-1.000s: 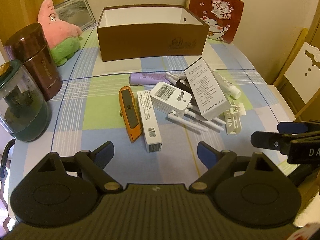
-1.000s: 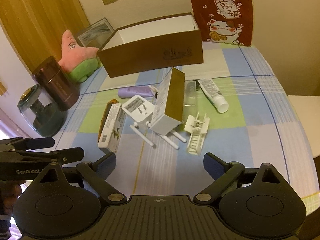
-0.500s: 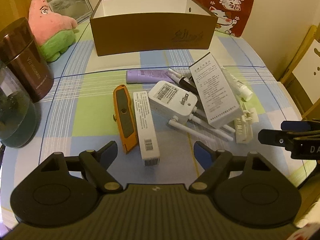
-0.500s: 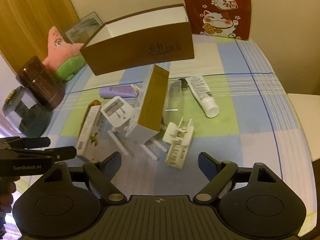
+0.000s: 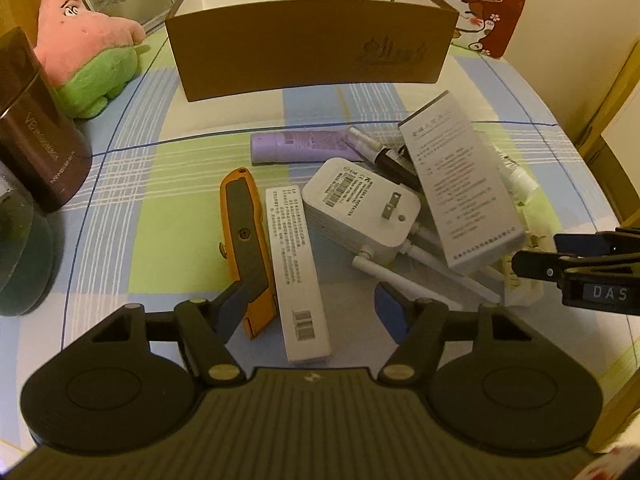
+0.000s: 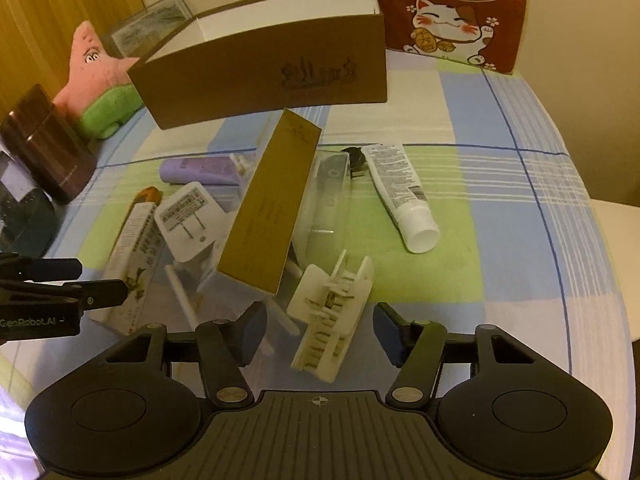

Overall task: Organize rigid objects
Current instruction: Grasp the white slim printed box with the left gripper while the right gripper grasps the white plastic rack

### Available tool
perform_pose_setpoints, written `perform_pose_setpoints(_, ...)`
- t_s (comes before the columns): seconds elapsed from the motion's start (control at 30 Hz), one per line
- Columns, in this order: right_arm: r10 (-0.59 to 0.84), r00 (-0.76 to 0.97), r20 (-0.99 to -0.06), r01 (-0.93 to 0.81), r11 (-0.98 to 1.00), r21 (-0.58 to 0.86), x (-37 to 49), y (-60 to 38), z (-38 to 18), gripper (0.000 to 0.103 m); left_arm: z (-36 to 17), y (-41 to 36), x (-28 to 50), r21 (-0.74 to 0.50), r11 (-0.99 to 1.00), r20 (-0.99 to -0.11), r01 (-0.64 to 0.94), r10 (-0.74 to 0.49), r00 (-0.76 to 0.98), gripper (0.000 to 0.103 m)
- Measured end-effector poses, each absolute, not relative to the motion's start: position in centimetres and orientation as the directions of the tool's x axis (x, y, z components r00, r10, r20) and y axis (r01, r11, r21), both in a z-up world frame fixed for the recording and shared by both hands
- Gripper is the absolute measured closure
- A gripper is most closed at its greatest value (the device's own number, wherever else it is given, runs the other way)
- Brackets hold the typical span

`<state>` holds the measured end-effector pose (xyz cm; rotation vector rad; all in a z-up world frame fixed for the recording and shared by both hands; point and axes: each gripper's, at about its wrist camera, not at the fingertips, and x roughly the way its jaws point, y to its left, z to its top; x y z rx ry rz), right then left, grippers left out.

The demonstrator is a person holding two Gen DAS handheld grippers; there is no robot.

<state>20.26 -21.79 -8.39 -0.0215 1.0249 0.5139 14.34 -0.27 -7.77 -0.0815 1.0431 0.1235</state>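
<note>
Left wrist view shows my left gripper [image 5: 306, 304] closing around the long white carton [image 5: 296, 268], no pinch yet, while my right gripper [image 6: 320, 330], nearer the pile than before, narrows unpinched over the white plastic rack [image 6: 332, 312], both items lying in front of the brown box [image 5: 308, 56].

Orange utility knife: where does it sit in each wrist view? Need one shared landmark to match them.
Left wrist: orange utility knife lies left of centre, alongside the long white carton, its near end by the left gripper.
Right wrist: only its orange tip shows at mid-left, behind that carton.
Shared landmark: brown open box at the back of the table.
</note>
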Motion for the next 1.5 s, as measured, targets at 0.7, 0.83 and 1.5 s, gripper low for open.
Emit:
perform_pose_setpoints(0.7, 0.362, 0.373, -0.854, -0.46, 0.872, 0.169, 20.8, -23.8, -9.0, 0.061, -9.9, 0.1, 14.5, -0.016, 0.992, -0.889, -0.125, 0.043, 0.455, 0.079)
perform_pose_setpoints(0.83, 0.367, 0.358, -0.859, -0.459, 0.87, 0.18, 20.6, -24.3, -9.0, 0.061, -9.9, -0.1, 13.5, -0.05, 0.99, -0.904, -0.131, 0.011, 0.428, 0.08)
perform_pose_setpoints(1.5, 0.383, 0.343, -0.857, -0.443, 0.871, 0.212, 21.7, -24.6, -9.8, 0.063, -11.1, -0.7, 16.4, -0.003, 0.988, -0.915, -0.157, 0.061, 0.399, 0.081)
